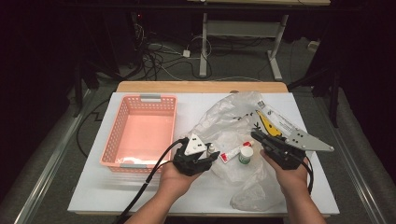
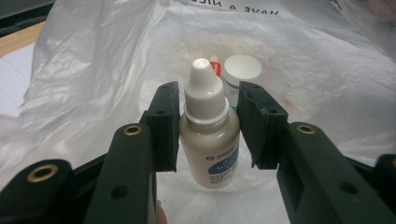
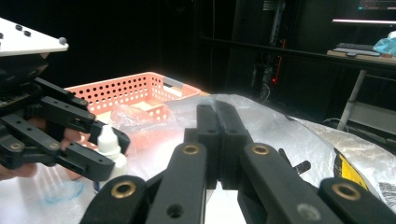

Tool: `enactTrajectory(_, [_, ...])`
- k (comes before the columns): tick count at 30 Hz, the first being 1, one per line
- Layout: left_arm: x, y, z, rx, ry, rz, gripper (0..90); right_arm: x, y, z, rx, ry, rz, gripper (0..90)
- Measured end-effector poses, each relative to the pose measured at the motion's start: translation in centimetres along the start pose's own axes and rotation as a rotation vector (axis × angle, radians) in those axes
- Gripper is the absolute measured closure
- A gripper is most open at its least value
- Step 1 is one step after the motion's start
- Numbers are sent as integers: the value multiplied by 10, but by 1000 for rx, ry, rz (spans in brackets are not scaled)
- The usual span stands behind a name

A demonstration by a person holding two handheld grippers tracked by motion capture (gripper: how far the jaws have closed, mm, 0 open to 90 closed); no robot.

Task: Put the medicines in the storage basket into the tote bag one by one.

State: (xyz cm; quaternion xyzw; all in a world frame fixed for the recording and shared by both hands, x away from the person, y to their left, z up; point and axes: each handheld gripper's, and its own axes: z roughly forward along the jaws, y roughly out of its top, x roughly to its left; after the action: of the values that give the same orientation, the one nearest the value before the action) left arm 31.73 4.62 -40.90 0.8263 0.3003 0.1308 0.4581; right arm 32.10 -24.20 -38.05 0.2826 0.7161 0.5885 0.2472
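Dropper bottle point(image 2: 208, 135): upright between the left gripper's jaws, on the clear plastic bag point(image 1: 233, 116), right of the pink basket point(image 1: 140, 130).
Left gripper point(image 1: 211, 156): jaws flank the bottle, a sliver of gap on each side.
Right gripper point(image 1: 257, 136): jaws pressed together, empty, over the bag.
Tube point(image 1: 232, 153) and white-capped jar point(image 1: 245, 154): on the bag, just beyond the bottle.
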Motion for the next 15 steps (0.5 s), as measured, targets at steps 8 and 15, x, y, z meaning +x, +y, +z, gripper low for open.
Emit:
enactTrajectory(8, [-1,8,20,10,11,13,588,1,1,1,-4,4,2,900])
enactTrajectory(15, [-3,17,41,10,30,36,588,-1,-1,4,-3,3,-1,900])
